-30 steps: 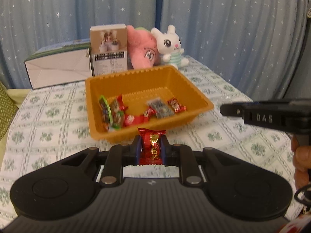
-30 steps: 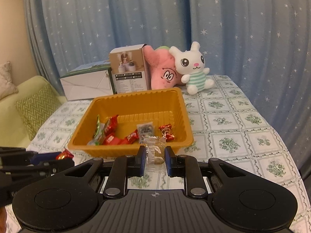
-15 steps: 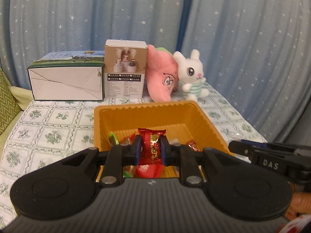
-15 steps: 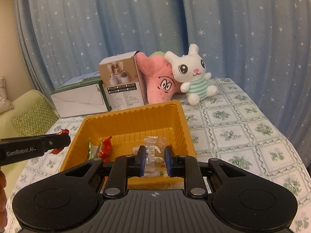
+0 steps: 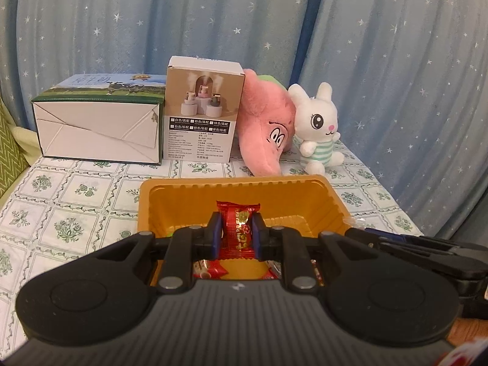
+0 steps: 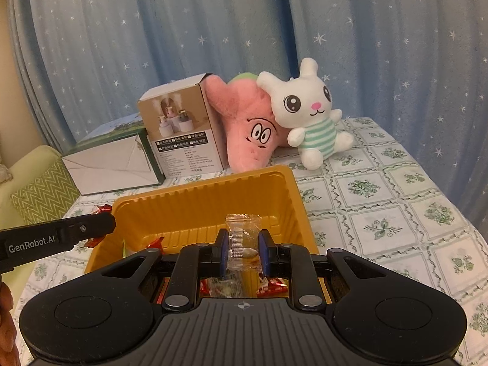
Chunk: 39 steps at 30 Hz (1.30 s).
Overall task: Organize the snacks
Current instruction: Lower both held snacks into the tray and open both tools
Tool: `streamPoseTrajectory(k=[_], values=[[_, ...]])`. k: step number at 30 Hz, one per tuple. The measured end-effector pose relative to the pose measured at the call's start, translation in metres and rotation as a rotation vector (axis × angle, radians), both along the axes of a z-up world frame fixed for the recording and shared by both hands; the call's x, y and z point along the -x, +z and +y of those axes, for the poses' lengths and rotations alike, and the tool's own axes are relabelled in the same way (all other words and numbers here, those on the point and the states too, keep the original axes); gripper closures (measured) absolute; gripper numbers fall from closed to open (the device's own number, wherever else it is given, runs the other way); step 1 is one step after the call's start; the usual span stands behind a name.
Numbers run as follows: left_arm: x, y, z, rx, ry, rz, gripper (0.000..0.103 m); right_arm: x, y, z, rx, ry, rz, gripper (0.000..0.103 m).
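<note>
Red-wrapped snack (image 5: 238, 228) pinched in left gripper (image 5: 235, 234) | clear-wrapped snack (image 6: 243, 242) pinched in right gripper (image 6: 243, 253) | both seemingly over orange tray (image 6: 195, 204) | risk: releasing together, slick wrappers bounce onto desk (image 6: 381, 201).

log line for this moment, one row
left gripper: shut on red snack | right gripper: shut on clear snack | both over orange tray

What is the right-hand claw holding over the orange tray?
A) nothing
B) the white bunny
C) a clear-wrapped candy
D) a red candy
C: the right claw is shut on a clear-wrapped candy above the orange tray.
</note>
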<state>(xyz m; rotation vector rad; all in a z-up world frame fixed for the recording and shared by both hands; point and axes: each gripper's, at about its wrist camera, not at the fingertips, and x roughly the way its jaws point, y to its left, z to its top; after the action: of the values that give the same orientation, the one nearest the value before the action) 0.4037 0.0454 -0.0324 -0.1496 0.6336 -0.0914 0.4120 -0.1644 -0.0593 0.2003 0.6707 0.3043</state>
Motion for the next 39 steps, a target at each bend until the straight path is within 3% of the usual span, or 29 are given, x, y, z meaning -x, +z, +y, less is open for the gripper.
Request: streamPoseTrajectory(k=[17, 30, 31, 32, 33, 39], values=[[-0.027, -0.027, -0.002, -0.006, -0.006, 0.058, 0.085, -0.025, -0.019, 0.013, 0.024, 0.018, 0.029, 0.082], [-0.036, -0.031, -0.003, 0.032, -0.028, 0.055, 0.084, -0.027, -0.021, 0.005, 0.011, 0.001, 0.039, 0.082], [-0.037, -0.032, -0.003, 0.034, -0.026, 0.057, 0.075, -0.027, -0.021, 0.004, 0.009, 0.0, 0.04, 0.082], [-0.037, -0.032, -0.002, 0.035, -0.019, 0.057, 0.057, -0.027, -0.021, 0.003, 0.007, -0.002, 0.041, 0.082], [-0.037, -0.032, 0.0, 0.037, -0.012, 0.054, 0.053, -0.028, -0.021, 0.001, 0.003, -0.005, 0.043, 0.082], [-0.035, -0.028, 0.006, -0.003, 0.014, 0.053, 0.053, -0.028, -0.02, -0.002, -0.014, -0.011, 0.046, 0.082]])
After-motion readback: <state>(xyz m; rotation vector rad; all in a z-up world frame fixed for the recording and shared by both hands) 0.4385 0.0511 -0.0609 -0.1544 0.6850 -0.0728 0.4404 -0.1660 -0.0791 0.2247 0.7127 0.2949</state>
